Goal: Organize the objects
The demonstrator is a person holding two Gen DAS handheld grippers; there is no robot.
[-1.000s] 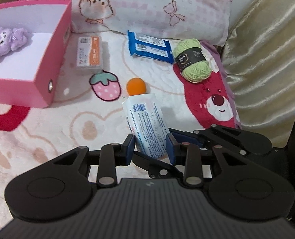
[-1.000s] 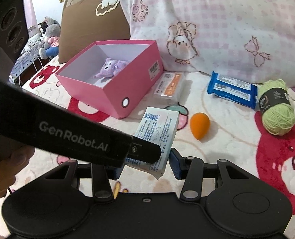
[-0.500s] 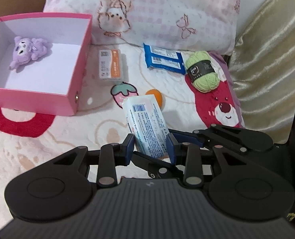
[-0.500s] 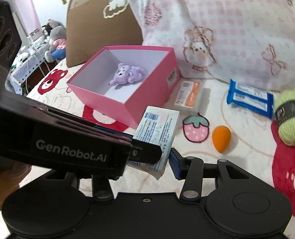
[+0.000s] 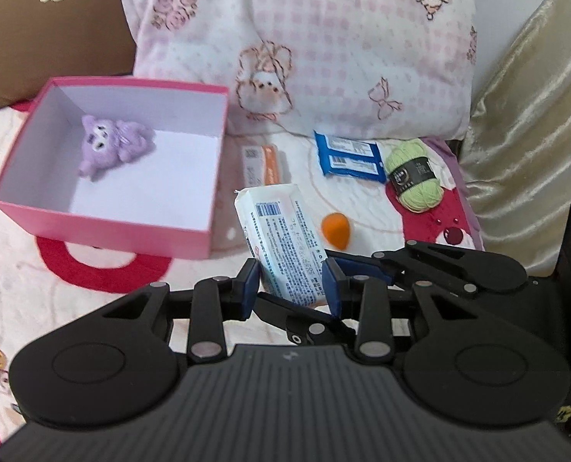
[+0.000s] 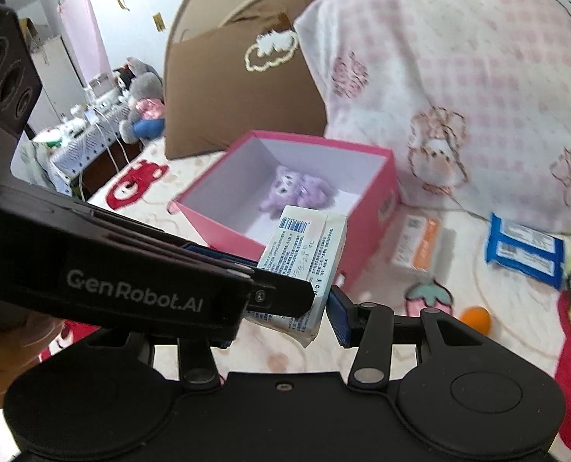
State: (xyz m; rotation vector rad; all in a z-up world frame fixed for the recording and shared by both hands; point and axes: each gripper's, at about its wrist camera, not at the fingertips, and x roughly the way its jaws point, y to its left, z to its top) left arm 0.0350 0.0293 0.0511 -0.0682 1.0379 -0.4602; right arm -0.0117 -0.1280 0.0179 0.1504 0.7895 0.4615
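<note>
A white packet (image 5: 281,238) with blue print and a barcode hangs above the bed blanket, held from two sides. My left gripper (image 5: 291,288) is shut on its near end, blue pads pressing both faces. My right gripper (image 6: 281,319) also grips the packet (image 6: 304,254); its right finger (image 6: 337,310) touches the packet's edge and its left finger is hidden behind the left gripper's black arm (image 6: 150,288). Just left of and beyond the packet stands the open pink box (image 5: 104,227), with a purple plush toy (image 5: 112,146) lying inside it.
On the blanket to the right lie an orange sponge (image 5: 335,229), a green yarn ball (image 5: 416,177), a blue twin pack (image 5: 350,156) and an orange-white small box (image 5: 264,163). A pink pillow (image 5: 304,46) and brown cushion (image 5: 46,30) close the back; gold fabric (image 5: 535,115) bounds the right.
Both grippers have risen with the white packet and carried it toward the pink box. The box's inside and the plush now show more fully.
</note>
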